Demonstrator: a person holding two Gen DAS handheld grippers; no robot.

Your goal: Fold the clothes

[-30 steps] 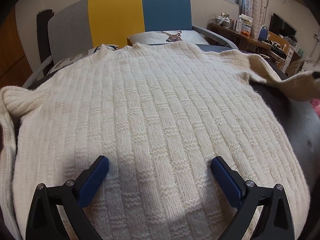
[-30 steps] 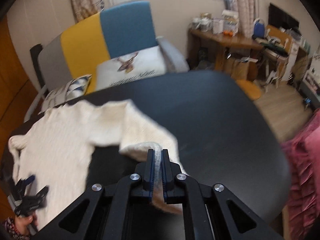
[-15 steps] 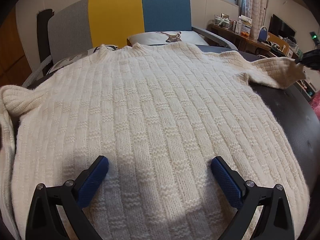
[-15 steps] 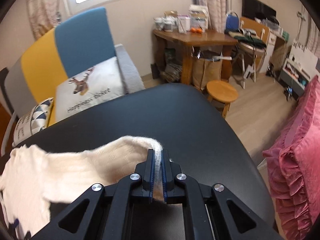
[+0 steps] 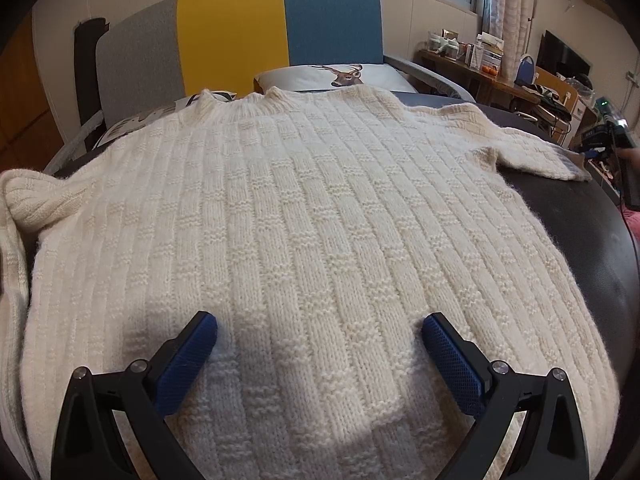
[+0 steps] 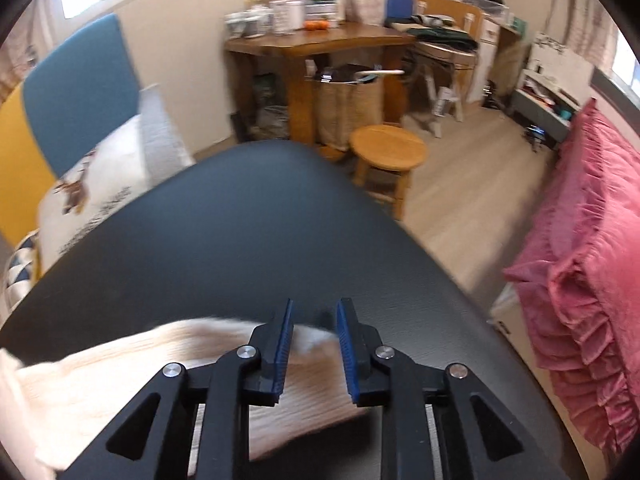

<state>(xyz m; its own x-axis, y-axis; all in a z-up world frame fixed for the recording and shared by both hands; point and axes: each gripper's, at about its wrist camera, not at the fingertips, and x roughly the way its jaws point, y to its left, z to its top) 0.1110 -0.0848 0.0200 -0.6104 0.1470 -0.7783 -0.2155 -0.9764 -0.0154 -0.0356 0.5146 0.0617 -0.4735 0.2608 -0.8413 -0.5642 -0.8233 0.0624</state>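
Note:
A cream knitted sweater [image 5: 304,216] lies spread flat on the black table [image 5: 592,240]. My left gripper [image 5: 319,334] stands wide open low over the sweater's near hem, nothing between its blue pads. The sweater's right sleeve [image 5: 532,152] stretches out to the right, and its cuff [image 6: 312,364] lies on the table under my right gripper [image 6: 315,312]. The right gripper's jaws are opening; the cuff end sits between them, and the pads no longer press on it. In the left wrist view the right gripper [image 5: 600,148] shows at the far right edge, just beyond the sleeve end.
A sofa with grey, yellow and blue back panels [image 5: 240,40] and a deer cushion [image 5: 332,76] stands behind the table. A round wooden stool [image 6: 386,152], a cluttered wooden desk [image 6: 320,40] and pink ruffled bedding [image 6: 580,280] lie beyond the table's right edge.
The right gripper carried the sleeve cuff out to the right and down onto the table, straightening the sleeve, then parted its jaws off it. The left gripper stayed put.

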